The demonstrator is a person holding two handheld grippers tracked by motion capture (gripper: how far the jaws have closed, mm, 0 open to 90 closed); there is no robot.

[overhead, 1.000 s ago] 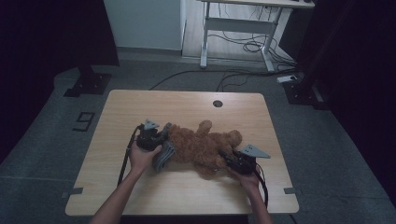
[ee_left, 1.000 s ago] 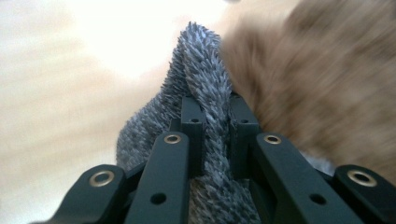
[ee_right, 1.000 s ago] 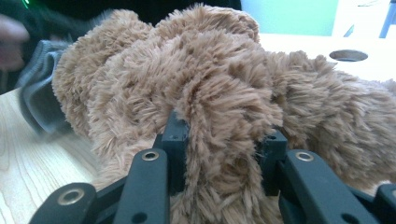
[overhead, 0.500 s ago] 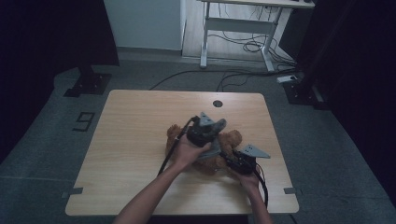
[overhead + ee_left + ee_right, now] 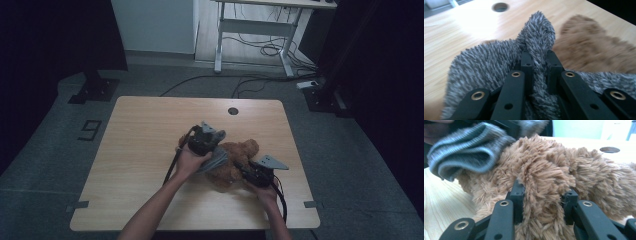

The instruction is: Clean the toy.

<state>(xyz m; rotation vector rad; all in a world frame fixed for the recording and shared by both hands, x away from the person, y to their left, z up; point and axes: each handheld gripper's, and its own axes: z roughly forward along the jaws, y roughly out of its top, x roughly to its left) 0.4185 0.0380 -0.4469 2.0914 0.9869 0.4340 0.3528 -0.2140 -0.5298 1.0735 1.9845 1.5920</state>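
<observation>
The wooden table (image 5: 150,150) bears a brown plush garment (image 5: 239,159) right of its middle. Over the plush's left part, the left gripper (image 5: 537,58) pinches a grey fuzzy cloth (image 5: 486,67). At its right edge, the right gripper (image 5: 543,192) clamps brown fur.

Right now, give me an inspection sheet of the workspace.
Surface: light wooden table with a round cable hole.
Job's things: brown plush toy lying on the table; grey fuzzy fabric draped against it.
Clutter: nothing seen.
Grippers: left gripper shut on the grey fabric; right gripper shut on the brown plush.
Cables: one trails from each gripper; more lie on the floor under the far desk.
Surroundings: grey floor, black stand bases, dark curtains.
</observation>
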